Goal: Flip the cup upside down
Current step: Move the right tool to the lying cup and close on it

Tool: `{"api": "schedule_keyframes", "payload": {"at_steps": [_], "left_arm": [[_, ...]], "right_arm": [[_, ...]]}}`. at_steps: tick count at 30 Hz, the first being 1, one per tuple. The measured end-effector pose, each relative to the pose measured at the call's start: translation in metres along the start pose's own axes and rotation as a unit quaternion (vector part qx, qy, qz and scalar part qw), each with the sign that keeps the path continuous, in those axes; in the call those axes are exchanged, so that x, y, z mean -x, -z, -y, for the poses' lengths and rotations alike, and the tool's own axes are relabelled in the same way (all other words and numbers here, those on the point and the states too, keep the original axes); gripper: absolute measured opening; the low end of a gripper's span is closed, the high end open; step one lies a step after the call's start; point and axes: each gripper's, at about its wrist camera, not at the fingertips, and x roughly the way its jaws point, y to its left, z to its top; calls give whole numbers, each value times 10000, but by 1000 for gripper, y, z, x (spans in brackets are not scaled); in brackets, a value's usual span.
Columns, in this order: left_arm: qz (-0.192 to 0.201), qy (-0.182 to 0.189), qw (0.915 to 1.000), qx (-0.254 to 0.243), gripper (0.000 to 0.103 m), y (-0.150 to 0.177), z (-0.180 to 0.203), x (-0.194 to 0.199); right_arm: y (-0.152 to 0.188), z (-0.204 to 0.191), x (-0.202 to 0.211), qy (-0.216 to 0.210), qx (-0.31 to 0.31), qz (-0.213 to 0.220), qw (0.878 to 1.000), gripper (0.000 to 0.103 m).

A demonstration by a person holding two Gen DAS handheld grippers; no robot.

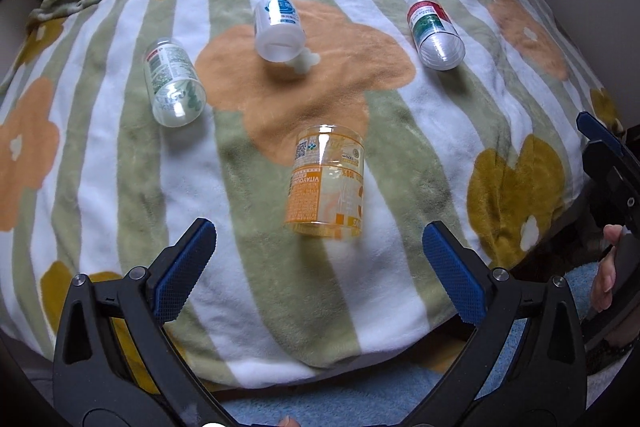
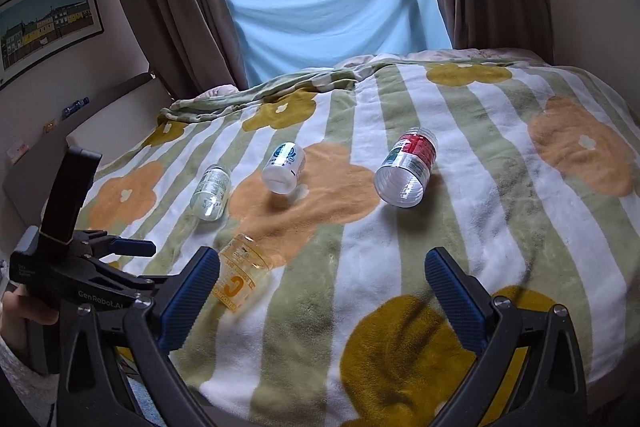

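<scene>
Left wrist view, step: I judge this the approach; no cup is gripped yet.
Left wrist view, left tongs (image 1: 319, 269): released, jaws spread wide and empty, low over the blanket (image 1: 400, 115).
Left wrist view, orange cup (image 1: 326, 181): it lies on its side on the bed, just ahead of my tongs, clear plastic with an orange label, rim towards me.
Left wrist view, others: green-label cup (image 1: 174, 85), white cup (image 1: 278, 29) and red-label cup (image 1: 436, 33) lie further off, well apart.
Right wrist view, right tongs (image 2: 322, 291): released too, holding nothing.
Right wrist view, orange cup (image 2: 240, 277): partly behind my left-hand pad, near the bed's edge.
Right wrist view, next move: I reckon closing across the orange cup's wall, gently as it looks thin, then turning it mouth down.
</scene>
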Motion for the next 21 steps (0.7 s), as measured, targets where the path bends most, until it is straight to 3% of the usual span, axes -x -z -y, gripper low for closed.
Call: {"api": "schedule_keyframes", "payload": {"at_steps": [5, 12, 17, 21], "left_arm": [[528, -53, 9985, 118, 103, 25, -15, 30], [1103, 4, 9935, 278, 103, 76, -35, 34], [1109, 249, 9927, 398, 103, 94, -42, 11], [1276, 239, 9906, 421, 103, 103, -44, -2]], "right_arm": [[-23, -9, -11, -480, -499, -685, 9952, 103], [-42, -30, -62, -913, -1073, -1868, 9722, 103], [-35, -34, -116, -1083, -1695, -2681, 9421, 103], [-24, -27, -158, -878, -2096, -3051, 9248, 103]]}}
